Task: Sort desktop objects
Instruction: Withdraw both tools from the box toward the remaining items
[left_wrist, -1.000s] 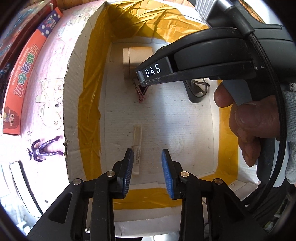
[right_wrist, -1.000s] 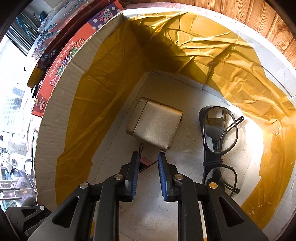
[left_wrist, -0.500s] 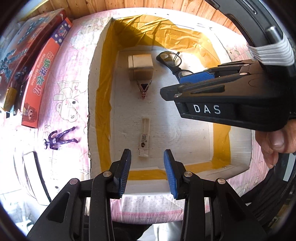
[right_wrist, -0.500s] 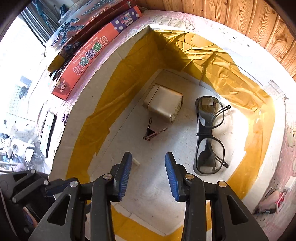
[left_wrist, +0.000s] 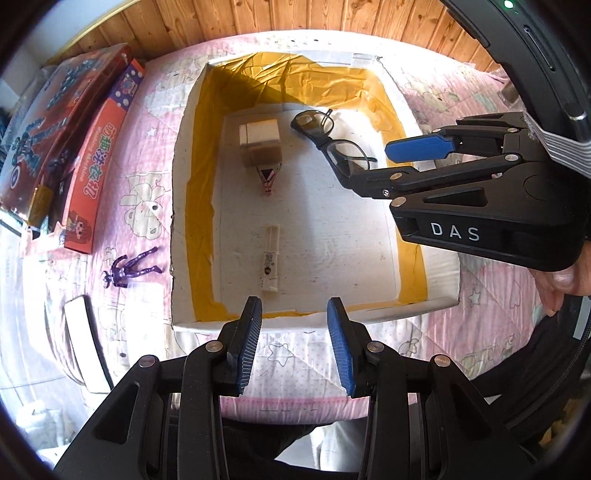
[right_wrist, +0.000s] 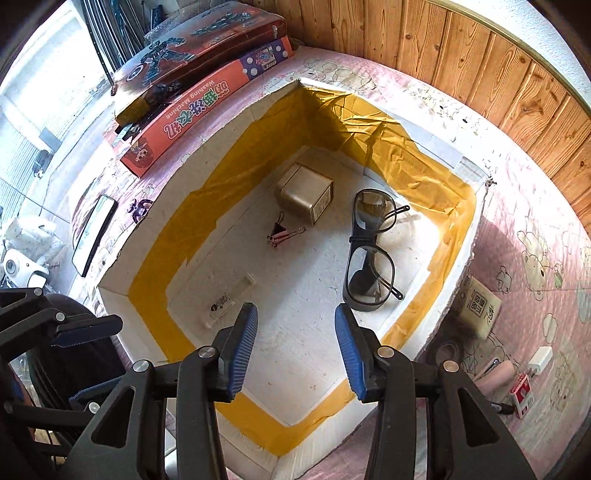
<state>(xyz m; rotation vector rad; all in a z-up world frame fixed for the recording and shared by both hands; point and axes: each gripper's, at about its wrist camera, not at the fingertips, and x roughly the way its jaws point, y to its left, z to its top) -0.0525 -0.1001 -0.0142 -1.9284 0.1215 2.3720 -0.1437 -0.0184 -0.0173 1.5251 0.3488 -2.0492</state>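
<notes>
Foam box (left_wrist: 183, 236) holds one glasses (left_wrist: 332, 142), one clip (left_wrist: 269, 176).

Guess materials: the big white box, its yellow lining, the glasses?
Box: probably foam, with thick, matte white walls and crumbly, ragged rims. Yellow lining: likely glossy plastic tape, wrinkled and shiny, stuck on in strips. Glasses: dark frame that looks like plastic, with clear lenses; thin side arms, possibly metal.

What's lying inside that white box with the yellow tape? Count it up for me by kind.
Black-framed glasses: 1
Gold metallic rectangular case: 1
Pink binder clip: 1
Slim white plastic tube: 1
Total: 4
</notes>
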